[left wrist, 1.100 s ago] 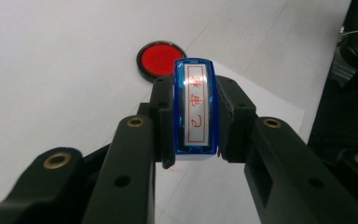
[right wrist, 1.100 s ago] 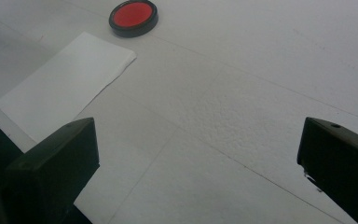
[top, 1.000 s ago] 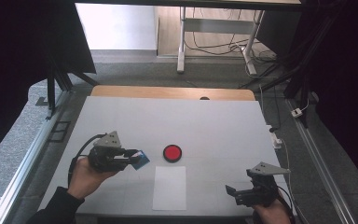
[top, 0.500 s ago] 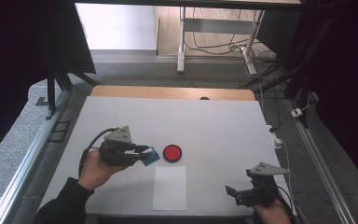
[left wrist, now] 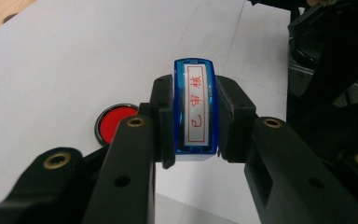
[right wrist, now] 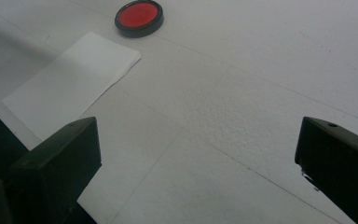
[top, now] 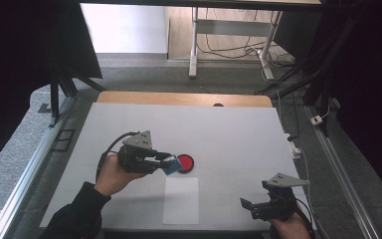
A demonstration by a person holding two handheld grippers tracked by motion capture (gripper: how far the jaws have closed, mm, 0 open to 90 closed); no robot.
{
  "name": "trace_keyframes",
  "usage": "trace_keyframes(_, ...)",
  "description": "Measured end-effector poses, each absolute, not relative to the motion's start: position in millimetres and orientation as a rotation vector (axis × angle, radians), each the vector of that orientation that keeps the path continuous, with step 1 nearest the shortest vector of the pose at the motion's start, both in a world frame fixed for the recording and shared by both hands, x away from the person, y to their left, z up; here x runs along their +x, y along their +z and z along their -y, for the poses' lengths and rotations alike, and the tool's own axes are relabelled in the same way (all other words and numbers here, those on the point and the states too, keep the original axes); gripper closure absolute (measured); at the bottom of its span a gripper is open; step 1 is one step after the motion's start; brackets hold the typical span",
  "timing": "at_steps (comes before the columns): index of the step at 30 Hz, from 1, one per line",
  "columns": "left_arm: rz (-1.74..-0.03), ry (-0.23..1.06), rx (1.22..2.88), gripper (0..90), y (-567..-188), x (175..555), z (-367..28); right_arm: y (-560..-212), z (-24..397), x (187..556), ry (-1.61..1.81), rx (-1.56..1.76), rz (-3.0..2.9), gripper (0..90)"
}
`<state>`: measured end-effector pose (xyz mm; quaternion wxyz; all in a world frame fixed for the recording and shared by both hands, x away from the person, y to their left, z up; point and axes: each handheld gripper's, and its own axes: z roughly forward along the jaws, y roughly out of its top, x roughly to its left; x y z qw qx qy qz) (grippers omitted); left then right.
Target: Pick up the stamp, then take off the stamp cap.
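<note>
The blue stamp (left wrist: 195, 109) sits clamped between the jaws of the left gripper (top: 165, 162), its white face with a red frame and red characters turned toward that gripper's camera; in the high view the stamp (top: 170, 165) hangs just beside the near-left edge of the red ink pad (top: 184, 162), which lies on the white table (top: 238, 134); whether stamp and pad touch cannot be told; a second ago the left gripper held the stamp farther to the left, well apart from the pad, and since then the left hand (top: 112, 174) has carried it to the right, up to the pad; the pad itself has not shifted; nearer the person lies a white sheet of paper (top: 181, 199), flat and in the same spot as before; the right gripper (top: 258, 205) rests at the near right edge of the table, its jaws wide apart with nothing between them, unmoved from the earlier frames; in its own view the pad (right wrist: 139, 17) and the sheet (right wrist: 70, 81) lie ahead.
</note>
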<state>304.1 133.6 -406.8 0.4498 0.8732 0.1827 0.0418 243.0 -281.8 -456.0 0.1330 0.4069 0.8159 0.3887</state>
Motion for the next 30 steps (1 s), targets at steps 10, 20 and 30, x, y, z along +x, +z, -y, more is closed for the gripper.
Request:
trace_keyframes(10,-0.443,0.087,2.176,70.5,-411,305,-130,-456,281,243,1.121,1.176,-2.372,0.2)
trace_keyframes(20,-0.431,0.058,2.172,70.5,-414,306,-132,-454,278,241,1.168,1.124,-2.371,0.1)
trace_keyframes(30,-0.419,0.031,2.161,70.5,-415,304,-134,-454,263,242,1.248,0.999,-2.433,0.1)
